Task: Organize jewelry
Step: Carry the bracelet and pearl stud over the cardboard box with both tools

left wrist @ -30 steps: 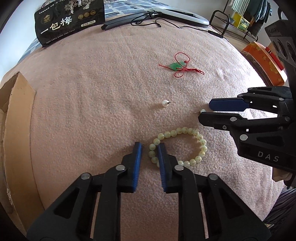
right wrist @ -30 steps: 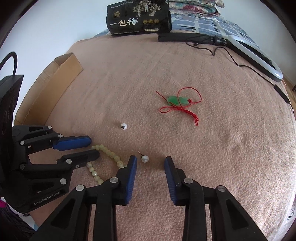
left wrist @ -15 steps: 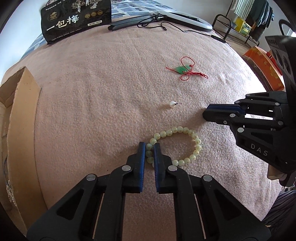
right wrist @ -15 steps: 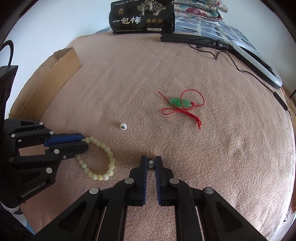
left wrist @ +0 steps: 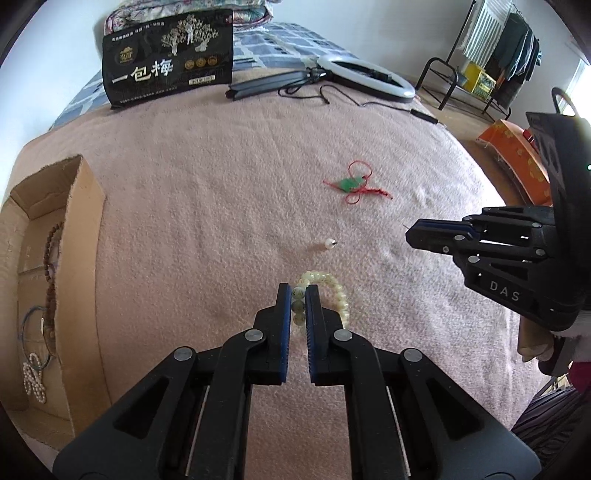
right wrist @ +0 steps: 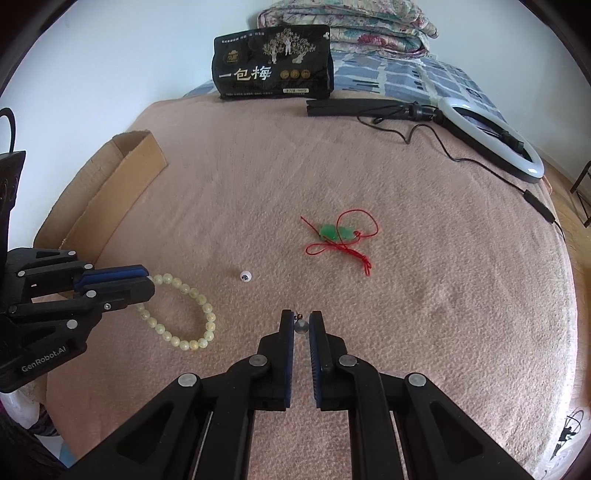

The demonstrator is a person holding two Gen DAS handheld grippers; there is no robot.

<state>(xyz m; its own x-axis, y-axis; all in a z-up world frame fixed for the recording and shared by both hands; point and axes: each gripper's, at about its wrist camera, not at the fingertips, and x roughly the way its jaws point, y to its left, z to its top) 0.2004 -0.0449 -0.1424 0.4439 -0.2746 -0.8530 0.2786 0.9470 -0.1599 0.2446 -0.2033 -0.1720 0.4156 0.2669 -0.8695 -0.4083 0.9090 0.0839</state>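
My left gripper [left wrist: 298, 297] is shut on the pale green bead bracelet [left wrist: 334, 291], lifted off the pink blanket; the bracelet also hangs from it in the right wrist view [right wrist: 184, 314]. My right gripper [right wrist: 302, 325] is shut on a pearl earring [right wrist: 301, 326], held above the blanket; this gripper shows at the right in the left wrist view [left wrist: 417, 234]. A second pearl earring [left wrist: 329, 243] lies on the blanket between them. A green pendant on a red cord [left wrist: 354, 184] lies farther back.
An open cardboard box [left wrist: 85, 229] at the left holds bead strings and a pearl strand [left wrist: 33, 373]. A black snack bag [left wrist: 168, 74], a ring light [left wrist: 365, 77] with its cable and folded bedding [right wrist: 351, 26] lie at the far edge.
Both grippers closed, the left on the bracelet and the right on the pearl earring, then rose off the blanket with them.
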